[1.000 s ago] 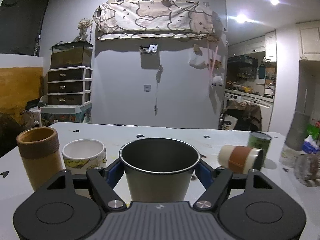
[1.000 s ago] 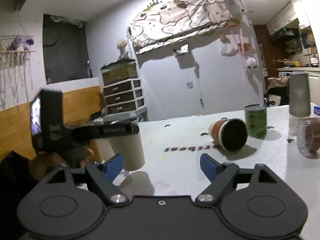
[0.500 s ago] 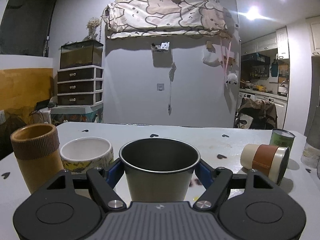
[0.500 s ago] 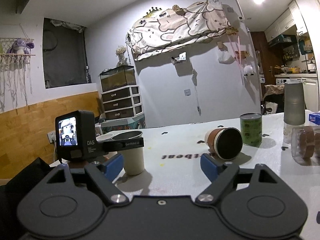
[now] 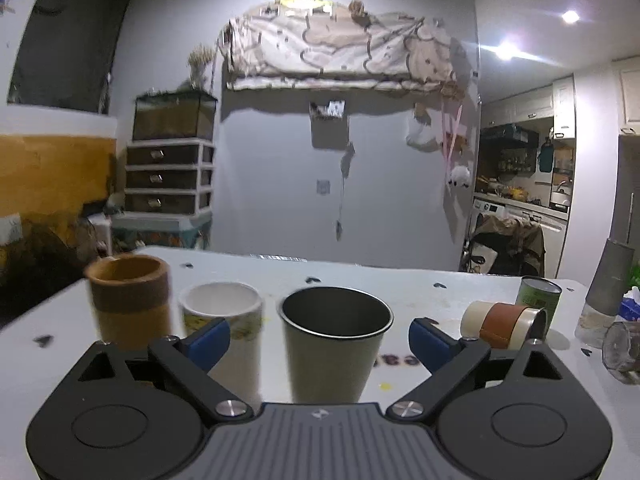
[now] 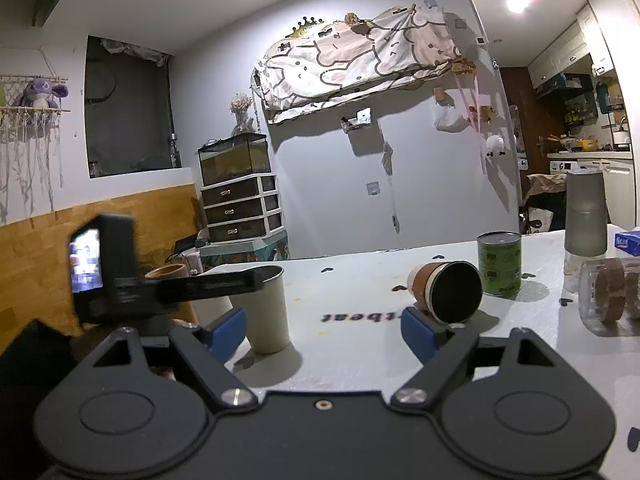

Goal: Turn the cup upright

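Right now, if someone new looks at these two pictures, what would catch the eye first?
Probably the metal cup, upright on the white table between the open fingers of the left gripper. Next, the brown-banded cup lying on its side beside the green can, ahead of the open right gripper.

Left wrist view: the brown-banded cup [image 5: 127,306] is motion-blurred. The clear jar [image 5: 624,350] is cut off by the right edge. Right wrist view: the left tool [image 6: 256,280] is blurred and hides the metal cup's [image 6: 267,312] rim.
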